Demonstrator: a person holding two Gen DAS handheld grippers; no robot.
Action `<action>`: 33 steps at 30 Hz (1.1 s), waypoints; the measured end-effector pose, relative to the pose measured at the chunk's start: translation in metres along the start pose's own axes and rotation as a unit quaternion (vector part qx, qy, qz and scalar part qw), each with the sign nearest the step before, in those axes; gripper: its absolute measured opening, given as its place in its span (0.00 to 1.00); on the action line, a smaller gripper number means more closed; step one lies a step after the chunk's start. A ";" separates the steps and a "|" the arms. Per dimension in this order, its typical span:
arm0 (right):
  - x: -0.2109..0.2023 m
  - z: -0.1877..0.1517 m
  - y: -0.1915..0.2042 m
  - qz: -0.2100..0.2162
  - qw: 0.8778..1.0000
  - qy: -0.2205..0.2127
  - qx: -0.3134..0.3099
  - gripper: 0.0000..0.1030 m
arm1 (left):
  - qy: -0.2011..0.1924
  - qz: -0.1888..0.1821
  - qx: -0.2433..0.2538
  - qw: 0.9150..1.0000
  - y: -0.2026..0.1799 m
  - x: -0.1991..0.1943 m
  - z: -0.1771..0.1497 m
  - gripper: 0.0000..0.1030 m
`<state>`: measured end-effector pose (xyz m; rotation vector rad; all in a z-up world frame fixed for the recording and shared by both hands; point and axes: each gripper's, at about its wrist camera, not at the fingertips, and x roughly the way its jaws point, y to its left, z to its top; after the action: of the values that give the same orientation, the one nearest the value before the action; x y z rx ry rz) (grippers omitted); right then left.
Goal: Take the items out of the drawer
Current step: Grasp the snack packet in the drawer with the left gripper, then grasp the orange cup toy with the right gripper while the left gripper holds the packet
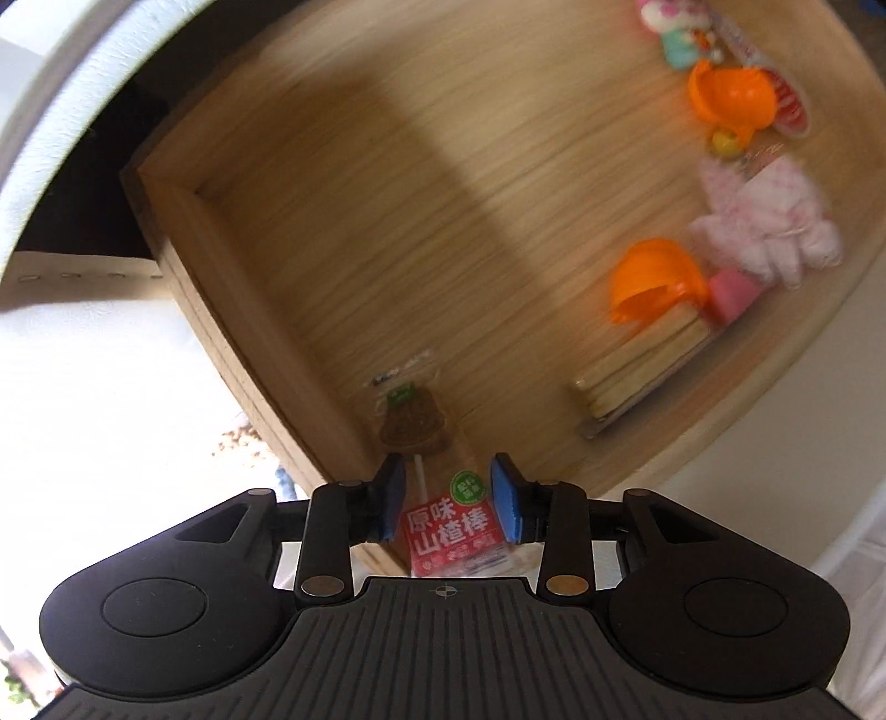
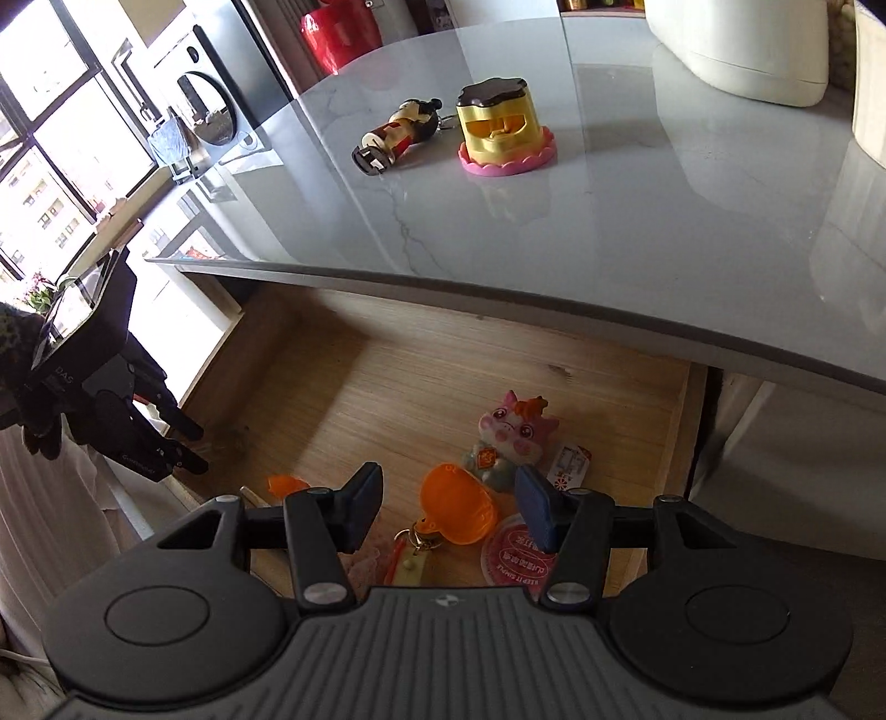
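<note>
Lying in the open wooden drawer by its near corner, the red-labelled hawthorn stick packet is straddled by the left gripper, jaws apart; squeezing the label squarely is advised; the right gripper is held open above an orange plastic scoop.

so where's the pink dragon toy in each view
Left wrist: pink dragon toy at the top right edge, blurred.
Right wrist: pink dragon toy low centre, standing in the drawer.
Shared landmark: the orange scoop just beside it.
</note>
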<state>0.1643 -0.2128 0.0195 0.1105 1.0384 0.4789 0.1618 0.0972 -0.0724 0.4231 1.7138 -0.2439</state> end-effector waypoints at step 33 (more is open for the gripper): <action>0.095 0.046 0.078 0.059 0.983 0.172 -0.030 0.52 | -0.190 -0.107 -0.015 0.976 0.004 -0.043 -0.016 0.11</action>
<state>0.2171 -0.0964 -0.0087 0.0355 1.3605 0.6507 0.1550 0.1013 -0.0269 0.1546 1.3825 -0.4263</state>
